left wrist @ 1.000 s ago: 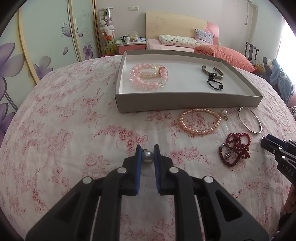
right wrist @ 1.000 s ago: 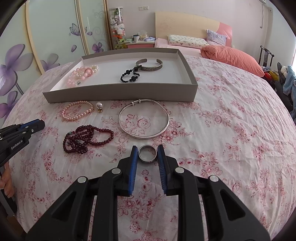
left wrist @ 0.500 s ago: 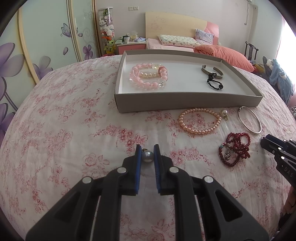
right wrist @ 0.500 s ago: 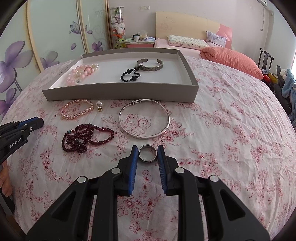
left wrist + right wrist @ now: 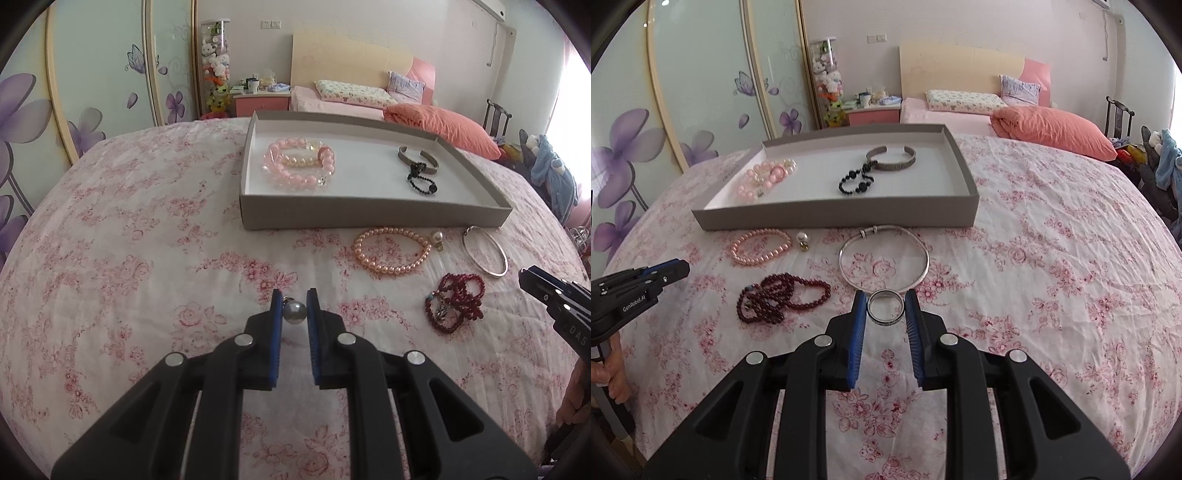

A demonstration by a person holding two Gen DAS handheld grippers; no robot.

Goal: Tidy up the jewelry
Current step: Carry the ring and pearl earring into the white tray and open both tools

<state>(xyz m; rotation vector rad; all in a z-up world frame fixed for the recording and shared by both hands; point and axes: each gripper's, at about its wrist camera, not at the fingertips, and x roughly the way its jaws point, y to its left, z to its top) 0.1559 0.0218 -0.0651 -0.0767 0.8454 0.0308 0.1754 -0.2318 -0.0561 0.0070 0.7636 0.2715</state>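
Hovering above a floral bedspread (image 5: 110,258), a grey pearl bead (image 5: 294,312) is pinched at the left gripper (image 5: 293,299) tips, while a silver ring (image 5: 885,306) is clamped between the right gripper (image 5: 885,301) jaws.

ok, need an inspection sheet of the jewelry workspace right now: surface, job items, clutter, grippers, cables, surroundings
Surface: bed with floral sheet, wrinkled.
Job's things: grey tray holds pink bead bracelets, black bead bracelet, silver cuff. On the sheet: peach pearl bracelet, pearl earring, silver bangle, dark red bead strand.
Clutter: nothing seen.
Grippers: left gripper shut on a grey pearl; right gripper shut on a silver ring.
Cables: nothing seen.
Surroundings: second bed with orange pillow, floral wardrobe doors, pink nightstand.
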